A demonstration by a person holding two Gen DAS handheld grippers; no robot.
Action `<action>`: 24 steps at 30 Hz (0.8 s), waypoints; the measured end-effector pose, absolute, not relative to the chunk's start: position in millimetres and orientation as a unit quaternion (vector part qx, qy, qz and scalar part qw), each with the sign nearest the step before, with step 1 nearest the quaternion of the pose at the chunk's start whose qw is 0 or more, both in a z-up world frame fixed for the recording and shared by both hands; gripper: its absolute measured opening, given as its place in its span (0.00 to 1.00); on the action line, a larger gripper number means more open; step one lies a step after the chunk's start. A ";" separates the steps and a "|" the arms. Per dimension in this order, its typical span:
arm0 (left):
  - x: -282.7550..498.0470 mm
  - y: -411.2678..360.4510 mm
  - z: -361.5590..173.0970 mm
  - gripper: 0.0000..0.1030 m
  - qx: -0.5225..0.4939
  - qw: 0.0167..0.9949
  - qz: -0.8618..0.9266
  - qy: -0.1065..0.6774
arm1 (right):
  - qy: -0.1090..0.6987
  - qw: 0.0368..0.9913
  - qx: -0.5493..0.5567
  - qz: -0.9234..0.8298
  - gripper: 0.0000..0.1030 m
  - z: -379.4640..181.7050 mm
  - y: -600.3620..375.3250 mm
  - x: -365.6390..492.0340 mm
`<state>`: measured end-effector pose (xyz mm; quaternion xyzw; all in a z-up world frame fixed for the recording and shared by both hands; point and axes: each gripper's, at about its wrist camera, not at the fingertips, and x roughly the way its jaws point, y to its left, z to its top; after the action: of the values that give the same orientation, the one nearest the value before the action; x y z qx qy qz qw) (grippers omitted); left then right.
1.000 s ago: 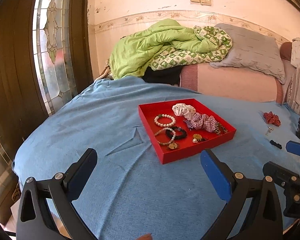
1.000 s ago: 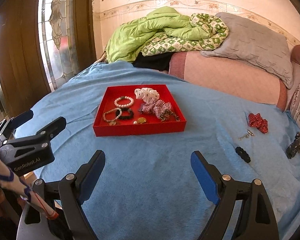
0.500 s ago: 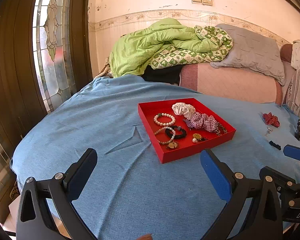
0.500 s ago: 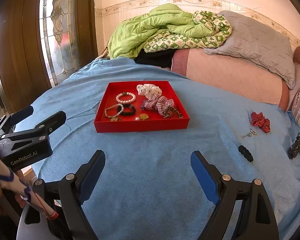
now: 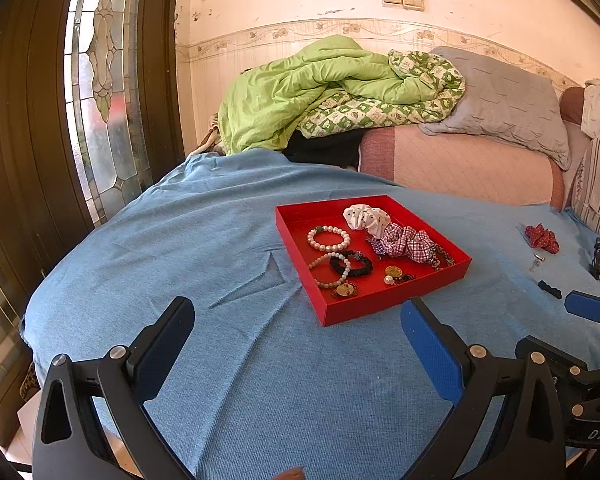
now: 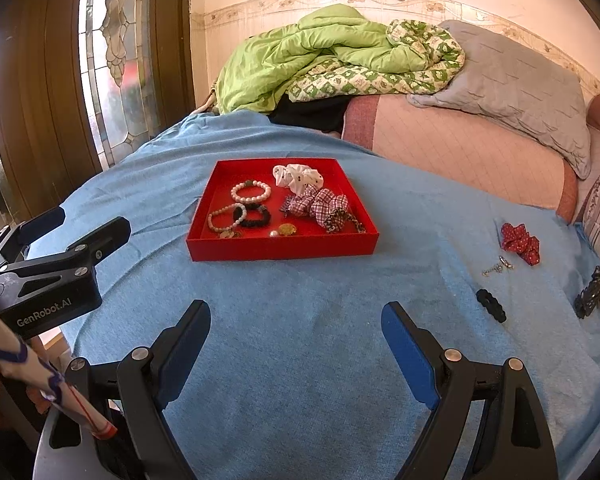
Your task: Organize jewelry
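A red tray (image 5: 392, 304) (image 6: 284, 246) sits on the blue bedspread and holds bead bracelets (image 6: 251, 191), a black band, a white scrunchie (image 6: 298, 176), a plaid scrunchie (image 6: 318, 204) and gold charms. To its right on the spread lie a red scrunchie (image 6: 520, 242) (image 5: 542, 238), a small silver piece (image 6: 498, 266), a black clip (image 6: 491, 306) and a dark tangle (image 6: 592, 292). My left gripper (image 5: 296, 344) is open and empty, short of the tray's near corner. My right gripper (image 6: 296, 340) is open and empty, in front of the tray.
A green quilt (image 5: 324, 88), a grey pillow (image 5: 504, 100) and a pink cushion (image 5: 460, 164) pile up at the bed's far side. A stained-glass door (image 5: 100, 92) stands at the left. The bed edge drops off at the left.
Both grippers have shifted slightly; the right view has drawn a little closer to the tray. Nothing was picked up or let go.
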<state>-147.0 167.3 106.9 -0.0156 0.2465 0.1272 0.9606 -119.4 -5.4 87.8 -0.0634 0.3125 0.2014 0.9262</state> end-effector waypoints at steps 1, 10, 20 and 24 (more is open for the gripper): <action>-147.0 167.1 106.9 1.00 -0.016 0.961 0.128 0.247 | 0.313 0.926 -0.063 0.202 0.88 87.9 -5.1 -119.3; -145.9 165.0 104.8 1.00 -0.003 0.958 0.147 0.248 | 0.317 0.925 -0.065 0.201 0.88 85.7 -6.8 -117.2; -147.0 167.3 105.6 1.00 -0.005 0.957 0.154 0.247 | 0.318 0.924 -0.066 0.201 0.88 85.6 -6.3 -116.9; -147.1 167.3 105.7 1.00 -0.004 0.957 0.157 0.246 | 0.318 0.924 -0.066 0.201 0.88 85.6 -5.9 -116.7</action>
<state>-147.1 167.3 105.7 -0.0044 0.2458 0.1567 0.9566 -116.7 -5.9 85.6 -0.0662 0.3181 0.2013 0.9241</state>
